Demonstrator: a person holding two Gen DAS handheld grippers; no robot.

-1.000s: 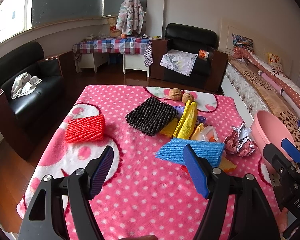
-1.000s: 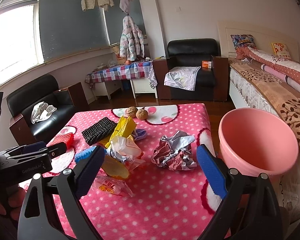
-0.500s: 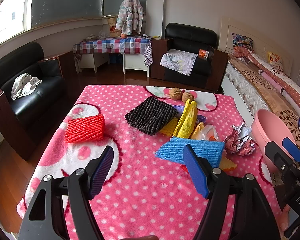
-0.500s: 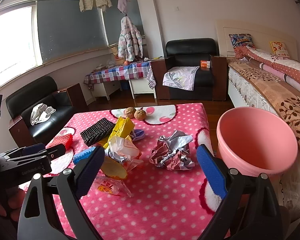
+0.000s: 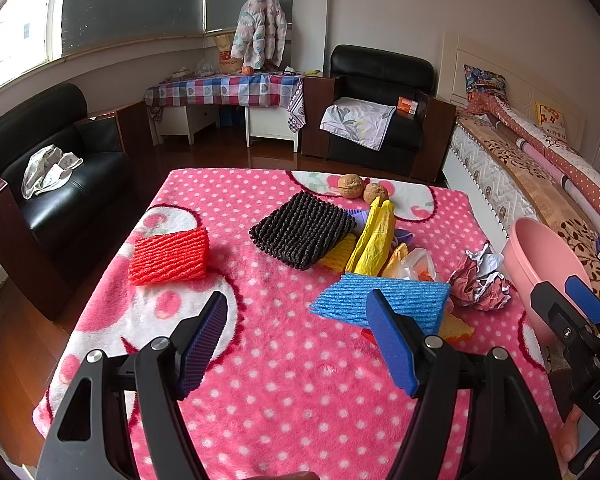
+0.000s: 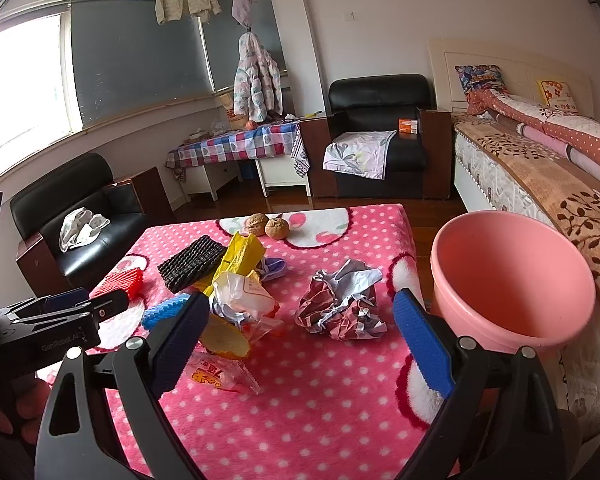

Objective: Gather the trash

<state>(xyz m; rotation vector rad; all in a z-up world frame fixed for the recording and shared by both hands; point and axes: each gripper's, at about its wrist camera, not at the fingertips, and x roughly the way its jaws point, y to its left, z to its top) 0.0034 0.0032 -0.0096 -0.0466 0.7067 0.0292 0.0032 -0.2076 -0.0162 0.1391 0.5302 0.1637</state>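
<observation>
Trash lies on a pink dotted blanket (image 5: pixel 284 360) over a table: a red foam net (image 5: pixel 168 256), a black foam net (image 5: pixel 300 232), a blue foam net (image 5: pixel 380 300), a yellow bag (image 5: pixel 374 240), plastic wrappers (image 6: pixel 244 300), a crumpled foil ball (image 6: pixel 340 308) and two walnuts (image 6: pixel 266 226). A pink basin (image 6: pixel 512 276) stands at the table's right edge. My left gripper (image 5: pixel 296 336) is open and empty above the near blanket. My right gripper (image 6: pixel 300 340) is open and empty, just short of the foil ball.
A black sofa (image 5: pixel 48 184) stands left of the table. A black armchair (image 5: pixel 376 120) and a checked side table (image 5: pixel 224 92) stand behind. A bed (image 6: pixel 540 168) runs along the right, close to the basin.
The right wrist view has shifted slightly forward and up; the basin and foil ball look a little closer. The left gripper has barely moved. Both grippers stay open.
</observation>
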